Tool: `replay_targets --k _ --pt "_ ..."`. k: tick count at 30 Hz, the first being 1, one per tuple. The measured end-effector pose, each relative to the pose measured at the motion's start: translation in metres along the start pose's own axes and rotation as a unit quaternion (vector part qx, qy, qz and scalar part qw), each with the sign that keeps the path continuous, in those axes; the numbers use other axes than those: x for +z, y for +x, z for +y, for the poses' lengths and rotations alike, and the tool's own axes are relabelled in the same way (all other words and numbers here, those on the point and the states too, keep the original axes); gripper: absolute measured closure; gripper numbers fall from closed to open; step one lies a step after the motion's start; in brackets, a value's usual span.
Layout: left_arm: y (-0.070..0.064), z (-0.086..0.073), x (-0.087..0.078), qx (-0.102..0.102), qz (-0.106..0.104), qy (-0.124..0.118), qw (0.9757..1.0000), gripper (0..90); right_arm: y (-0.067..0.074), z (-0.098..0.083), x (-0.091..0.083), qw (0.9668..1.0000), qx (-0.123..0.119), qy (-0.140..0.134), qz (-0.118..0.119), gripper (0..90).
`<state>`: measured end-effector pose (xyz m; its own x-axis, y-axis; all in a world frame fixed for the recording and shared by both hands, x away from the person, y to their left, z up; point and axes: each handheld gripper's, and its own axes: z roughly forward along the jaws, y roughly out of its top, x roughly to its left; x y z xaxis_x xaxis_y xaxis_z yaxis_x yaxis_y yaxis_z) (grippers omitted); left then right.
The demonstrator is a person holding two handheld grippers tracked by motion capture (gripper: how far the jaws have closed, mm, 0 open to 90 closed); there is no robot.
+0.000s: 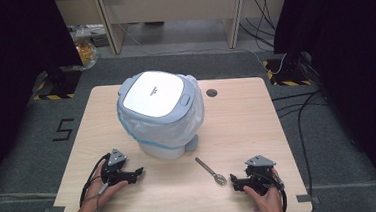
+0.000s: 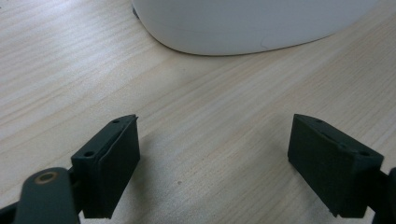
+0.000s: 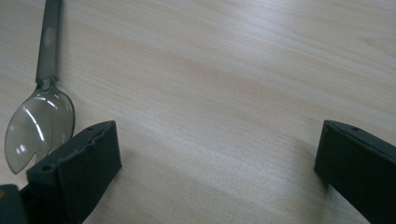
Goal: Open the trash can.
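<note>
High view: a light wooden bench [image 1: 247, 127] with a white lidded bin [image 1: 159, 113] standing at the middle, a little toward the far side, lined with a thin plastic bag [image 1: 189, 123] that folds out under the lid. A clear plastic spoon [image 1: 211, 171] lying on the bench near and right of the bin, well apart from it, bowl toward the near right. Left hand-held gripper [image 1: 139, 171] resting at the near left of the bench, held by a hand [image 1: 104, 189], jaws pointing right toward the bin base. Right hand-held gripper [image 1: 232, 179] at the near right, jaws pointing left, just beside the spoon bowl.

Left gripper view: both black jaws wide apart, released, nothing between them except bare wood. Rounded white base of the bin [image 2: 252, 23] ahead, near but not touching.

Right gripper view: jaws also wide apart, released, holding nothing. Spoon [image 3: 39, 123] lying just beside the left jaw, outside the gap, handle pointing away.
</note>
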<state>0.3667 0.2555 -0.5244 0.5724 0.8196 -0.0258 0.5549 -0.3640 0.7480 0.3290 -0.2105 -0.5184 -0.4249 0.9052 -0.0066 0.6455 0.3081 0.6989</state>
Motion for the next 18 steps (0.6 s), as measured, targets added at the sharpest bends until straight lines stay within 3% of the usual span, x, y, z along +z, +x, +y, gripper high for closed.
replay_targets --k 4,5,9,12,18 --pt "0.000 0.000 0.000 0.000 0.000 0.000 1.0000 15.6 -0.002 -0.001 -0.002 1.0000 0.004 -0.005 -0.002 6.8" --pt "0.000 0.000 0.000 0.000 0.000 -0.001 1.0000 15.6 -0.003 -0.001 -0.003 0.9999 0.000 -0.017 0.001 19.0" --pt "0.000 0.000 0.000 -0.001 0.000 0.000 1.0000 15.6 -0.004 0.000 -0.005 0.9995 0.002 -0.029 0.013 15.6" --pt "0.000 0.000 0.000 -0.001 0.000 -0.001 1.0000 15.6 -0.002 0.007 -0.009 0.9982 -0.008 -0.058 0.014 24.2" --pt "0.000 0.000 0.000 0.000 0.000 0.000 1.0000 15.6 -0.001 0.017 -0.011 0.9969 -0.021 -0.075 0.015 31.9"
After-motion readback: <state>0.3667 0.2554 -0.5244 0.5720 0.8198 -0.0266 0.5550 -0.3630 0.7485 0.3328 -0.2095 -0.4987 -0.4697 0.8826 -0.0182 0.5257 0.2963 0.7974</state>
